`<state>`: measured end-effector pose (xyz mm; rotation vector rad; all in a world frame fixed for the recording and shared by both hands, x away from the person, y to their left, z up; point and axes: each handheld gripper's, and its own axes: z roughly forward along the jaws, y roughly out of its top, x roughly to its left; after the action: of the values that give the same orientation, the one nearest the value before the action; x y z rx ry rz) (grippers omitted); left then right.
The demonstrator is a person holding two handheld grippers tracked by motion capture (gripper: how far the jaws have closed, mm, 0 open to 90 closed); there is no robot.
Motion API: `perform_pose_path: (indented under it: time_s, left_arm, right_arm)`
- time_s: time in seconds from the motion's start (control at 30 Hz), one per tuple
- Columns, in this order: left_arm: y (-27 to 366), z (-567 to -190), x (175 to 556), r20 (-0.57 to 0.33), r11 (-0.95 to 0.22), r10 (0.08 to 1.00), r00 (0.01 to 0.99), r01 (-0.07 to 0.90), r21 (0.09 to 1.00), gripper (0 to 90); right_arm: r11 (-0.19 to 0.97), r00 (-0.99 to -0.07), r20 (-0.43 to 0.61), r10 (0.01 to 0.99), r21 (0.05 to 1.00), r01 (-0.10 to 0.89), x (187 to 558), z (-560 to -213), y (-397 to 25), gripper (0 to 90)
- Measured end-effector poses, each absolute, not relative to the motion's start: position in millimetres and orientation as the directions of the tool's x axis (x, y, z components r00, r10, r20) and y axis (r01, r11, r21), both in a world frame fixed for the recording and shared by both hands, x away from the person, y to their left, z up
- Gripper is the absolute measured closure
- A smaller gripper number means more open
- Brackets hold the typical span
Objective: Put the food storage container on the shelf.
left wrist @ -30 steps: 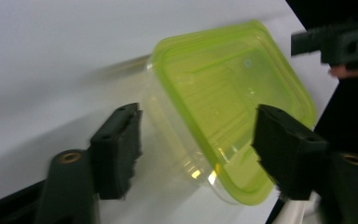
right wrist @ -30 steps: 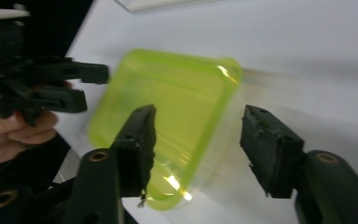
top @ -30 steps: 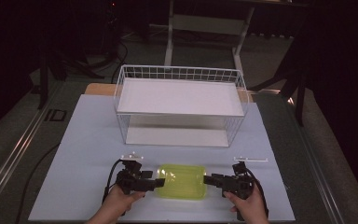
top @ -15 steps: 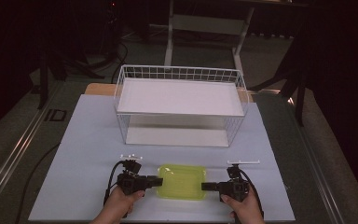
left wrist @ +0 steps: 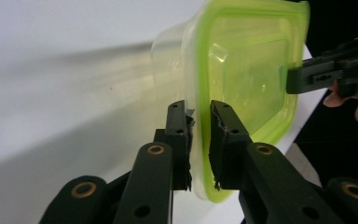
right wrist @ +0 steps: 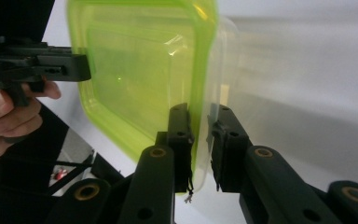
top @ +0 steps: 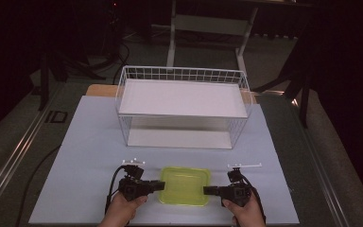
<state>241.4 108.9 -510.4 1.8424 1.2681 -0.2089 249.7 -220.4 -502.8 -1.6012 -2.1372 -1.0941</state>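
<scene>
In the high view a green-lidded container (top: pixel 185 185) sits on the white table (top: pixel 90 142) near its front edge, directly between the two tongs: the left gripper (top: pixel 159 185) meets its left edge and the right gripper (top: pixel 206 190) its right edge, each held by a hand coming in from below. Behind the container, well apart from it, stands a white wire basket (top: pixel 183 108). In the left gripper view the left gripper (left wrist: pixel 199 116) has its two black jaws closed on the container's rim (left wrist: pixel 242 70), the green lid's edge and the clear wall pinched between them; the right gripper (left wrist: pixel 303 77) shows farther off, touching the opposite edge of the lid. In the right gripper view the right gripper (right wrist: pixel 199 122) likewise clamps the container (right wrist: pixel 140 65) at its rim, one jaw on the lid side and one on the clear tub side, while the left gripper (right wrist: pixel 77 67) grips the far edge, with the left hand (right wrist: pixel 9 114) behind it
</scene>
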Motion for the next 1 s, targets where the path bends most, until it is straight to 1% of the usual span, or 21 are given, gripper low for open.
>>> perform_pose_path:
  time_s: [0.17, 0.23, 0.27, 0.47, 0.67, 0.83, 1.0]
  left_arm:
    - [107.8, -504.9, 243.7, -0.563, -0.090, 0.684, 0.464, 0.820, 0.566, 80.1]
    - [107.9, -503.0, 244.6, -0.566, -0.080, 0.683, 0.462, 0.818, 0.570, 80.1]
    - [109.4, -495.7, 247.9, -0.564, -0.064, 0.682, 0.467, 0.805, 0.590, 80.4]
    - [112.7, -479.2, 254.8, -0.548, -0.040, 0.684, 0.481, 0.775, 0.631, 80.7]
    - [117.4, -461.8, 263.5, -0.532, -0.007, 0.696, 0.482, 0.745, 0.667, 80.9]
    - [118.4, -457.6, 271.1, -0.521, 0.003, 0.702, 0.485, 0.730, 0.683, 81.0]
    - [117.9, -461.6, 281.2, -0.515, 0.014, 0.707, 0.485, 0.719, 0.695, 80.9]
  right_arm:
    - [0.102, -0.381, 0.589, 0.713, 0.450, 0.887, 254.7, -493.7, -221.7, 79.7]
    - [0.102, -0.381, 0.589, 0.713, 0.450, 0.887, 254.7, -493.7, -221.7, 79.7]
    - [0.094, -0.396, 0.582, 0.710, 0.479, 0.873, 258.2, -486.0, -221.3, 79.7]
    - [0.070, -0.424, 0.557, 0.714, 0.546, 0.835, 266.9, -468.5, -217.5, 79.5]
    - [0.066, -0.450, 0.534, 0.716, 0.590, 0.805, 277.9, -455.6, -212.2, 79.5]
    - [0.062, -0.460, 0.521, 0.719, 0.611, 0.789, 285.7, -450.8, -208.9, 79.2]
    - [0.058, -0.465, 0.495, 0.734, 0.637, 0.769, 297.3, -452.1, -205.8, 78.4]
